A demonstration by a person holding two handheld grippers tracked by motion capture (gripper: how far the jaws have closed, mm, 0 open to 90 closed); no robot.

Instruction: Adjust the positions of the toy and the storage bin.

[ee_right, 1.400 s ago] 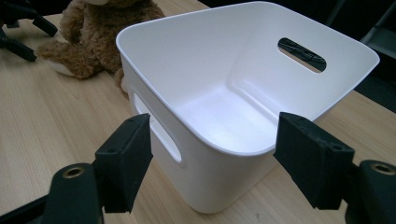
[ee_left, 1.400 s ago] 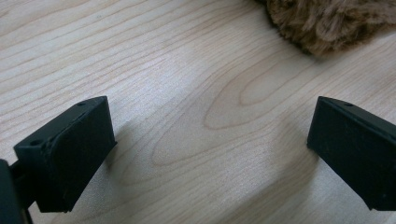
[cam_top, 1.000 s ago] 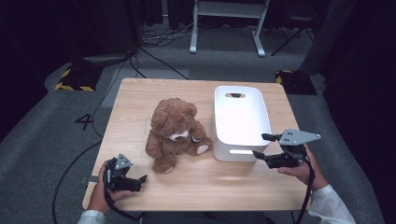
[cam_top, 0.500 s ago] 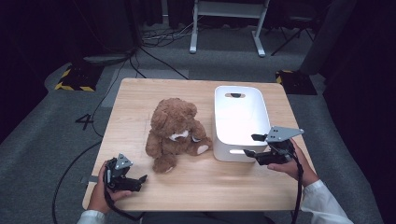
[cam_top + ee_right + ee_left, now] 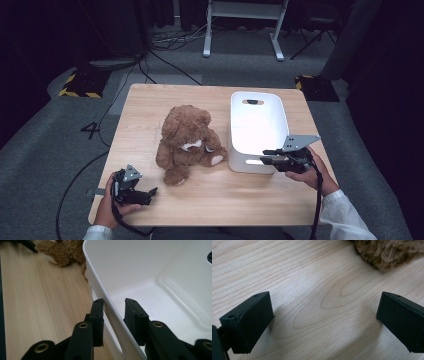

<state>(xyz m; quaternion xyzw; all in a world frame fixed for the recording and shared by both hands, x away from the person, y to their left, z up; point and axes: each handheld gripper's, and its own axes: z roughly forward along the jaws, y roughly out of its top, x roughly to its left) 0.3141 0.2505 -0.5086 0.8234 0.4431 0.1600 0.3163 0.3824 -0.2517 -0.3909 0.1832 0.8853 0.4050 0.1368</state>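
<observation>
Our right gripper (image 5: 113,305) has just been closing on the near rim of the white bin (image 5: 255,117), one jaw outside, one inside. The bin sits right of the teddy (image 5: 187,140). Our left gripper (image 5: 324,322) rests spread on the table (image 5: 150,100), holding nothing.

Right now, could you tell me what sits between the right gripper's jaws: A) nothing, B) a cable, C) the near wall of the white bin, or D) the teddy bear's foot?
C: in the right gripper view the right gripper straddles the white bin wall, one jaw outside and one inside.
</observation>
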